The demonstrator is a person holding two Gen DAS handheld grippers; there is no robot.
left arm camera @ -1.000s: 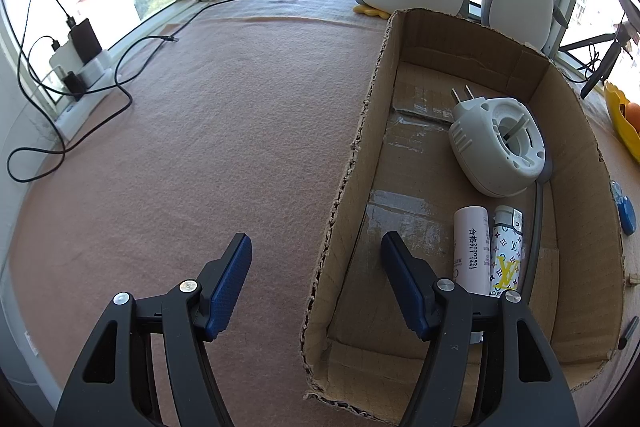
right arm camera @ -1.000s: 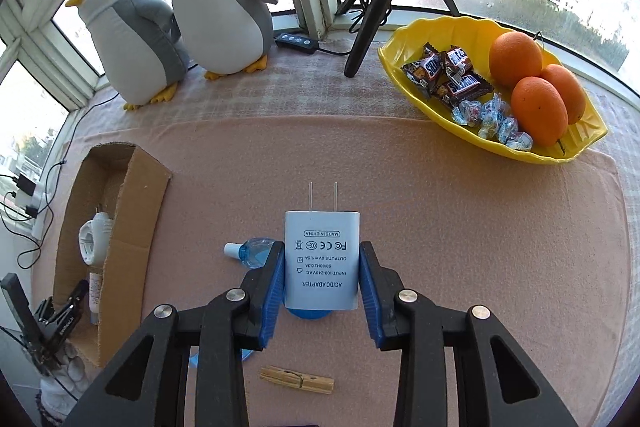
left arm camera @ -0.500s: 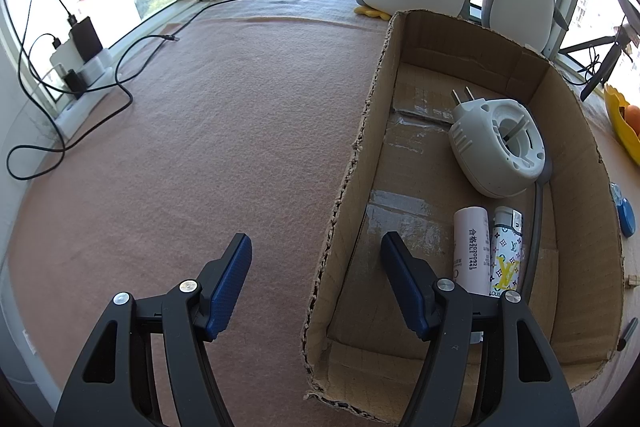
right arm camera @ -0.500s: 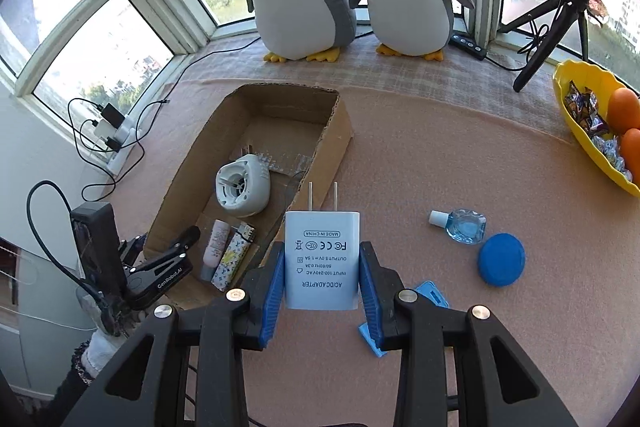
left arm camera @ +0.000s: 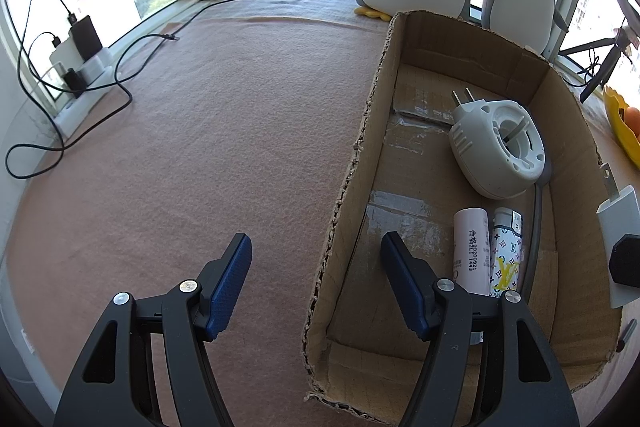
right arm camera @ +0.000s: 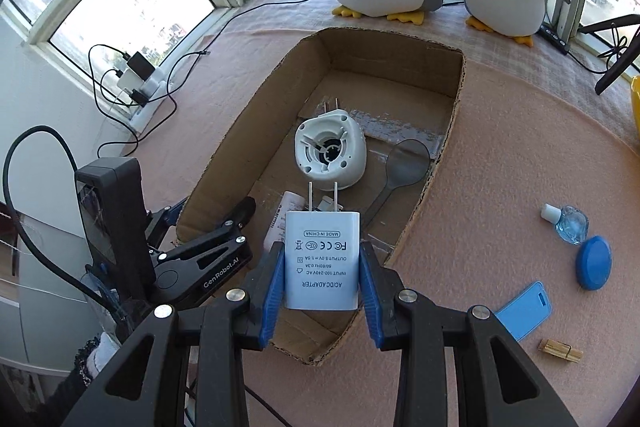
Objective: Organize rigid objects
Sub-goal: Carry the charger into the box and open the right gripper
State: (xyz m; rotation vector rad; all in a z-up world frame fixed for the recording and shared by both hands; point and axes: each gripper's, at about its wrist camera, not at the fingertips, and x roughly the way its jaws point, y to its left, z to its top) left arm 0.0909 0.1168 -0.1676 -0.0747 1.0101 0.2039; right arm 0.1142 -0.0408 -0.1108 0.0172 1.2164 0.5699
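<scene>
A smooth white AC adapter (right arm camera: 321, 261), a rounded rectangular block with two thin metal prongs pointing away from the camera, is pinched flat-sided between the blue ribbed pads of the right gripper (right arm camera: 321, 281) and hangs above the near end of an open cardboard box (right arm camera: 448, 147). In the left wrist view the same adapter (left arm camera: 620, 227) shows at the right edge, just outside the box's right wall (left arm camera: 576, 131).

The box is shallow, with torn corrugated rims and strips of clear tape on its floor. Inside lie a white, domed plastic plug-in device (right arm camera: 331, 151) with two prongs, a pale pink cylindrical tube (left arm camera: 471, 247) touching a lighter (left arm camera: 506, 251) with a patterned wrap, and a grey translucent spoon (right arm camera: 400, 173) along the right wall.

The left gripper (left arm camera: 316, 287) straddles the box's left wall, its dark blue textured fingers (left arm camera: 230, 287) spread, one outside on the felt and one inside, neither pressing on the cardboard.

On the pink felt-like cloth (right arm camera: 520, 167) to the right sit a small clear blue bottle (right arm camera: 570, 225), a round blue disc (right arm camera: 594, 263), a flat blue card (right arm camera: 522, 309) and a wooden clothespin (right arm camera: 560, 350).
</scene>
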